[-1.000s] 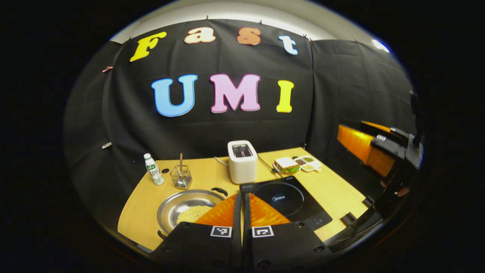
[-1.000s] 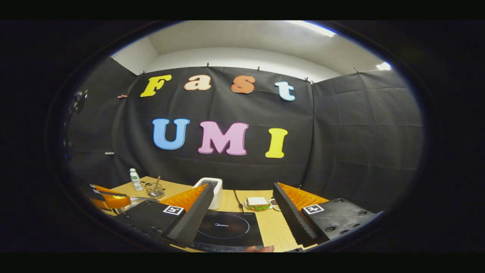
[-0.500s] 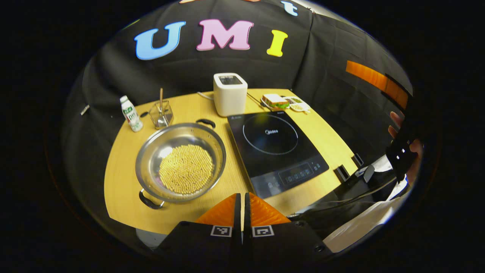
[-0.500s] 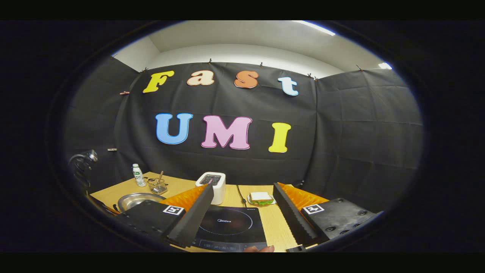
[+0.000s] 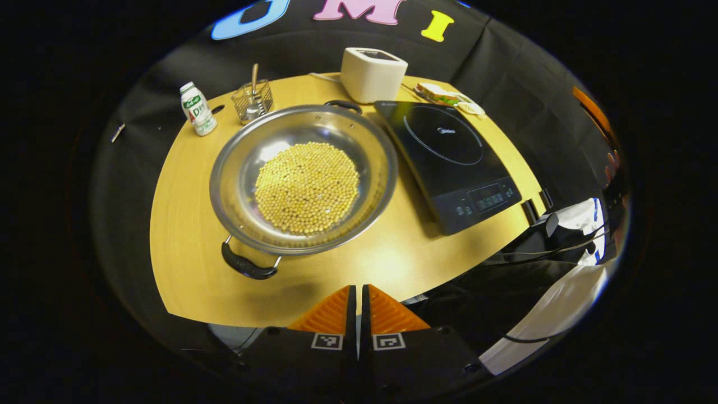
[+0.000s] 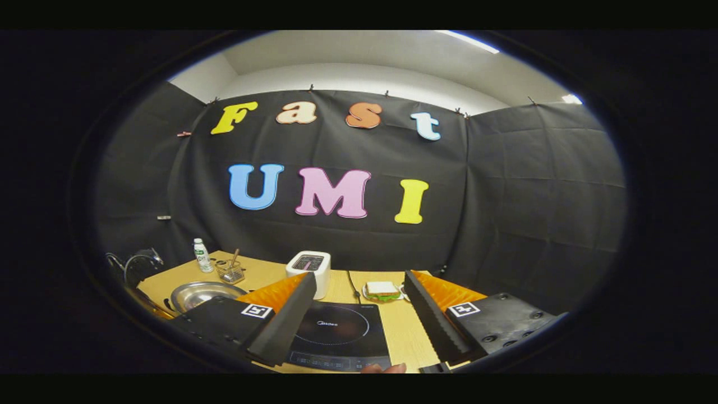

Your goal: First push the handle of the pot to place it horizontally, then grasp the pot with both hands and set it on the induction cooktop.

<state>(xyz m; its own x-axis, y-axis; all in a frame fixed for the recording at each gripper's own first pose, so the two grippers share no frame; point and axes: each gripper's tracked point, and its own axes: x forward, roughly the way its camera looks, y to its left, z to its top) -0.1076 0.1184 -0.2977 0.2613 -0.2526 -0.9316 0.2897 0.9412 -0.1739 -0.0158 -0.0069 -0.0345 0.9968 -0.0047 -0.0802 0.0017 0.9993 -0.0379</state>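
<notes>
Left gripper [image 5: 358, 294], fingers pressed together and empty, hangs above the table's near edge, the shallow steel pot [image 5: 303, 178] of yellow beans ahead-left beside the black induction cooktop [image 5: 449, 163], its near black handle [image 5: 247, 266] closest; right gripper [image 6: 359, 320] gapes wide, empty.

Left gripper [image 5: 358, 306] and right gripper [image 6: 356, 314]: orange ribbed fingers, black screwed housings carrying square black-and-white markers; person in white sleeve [image 5: 547, 322].

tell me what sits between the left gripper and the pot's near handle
Nothing sits there. In the left gripper view, bare wooden table runs from the shut left gripper up to the black near handle of the pot.
</notes>
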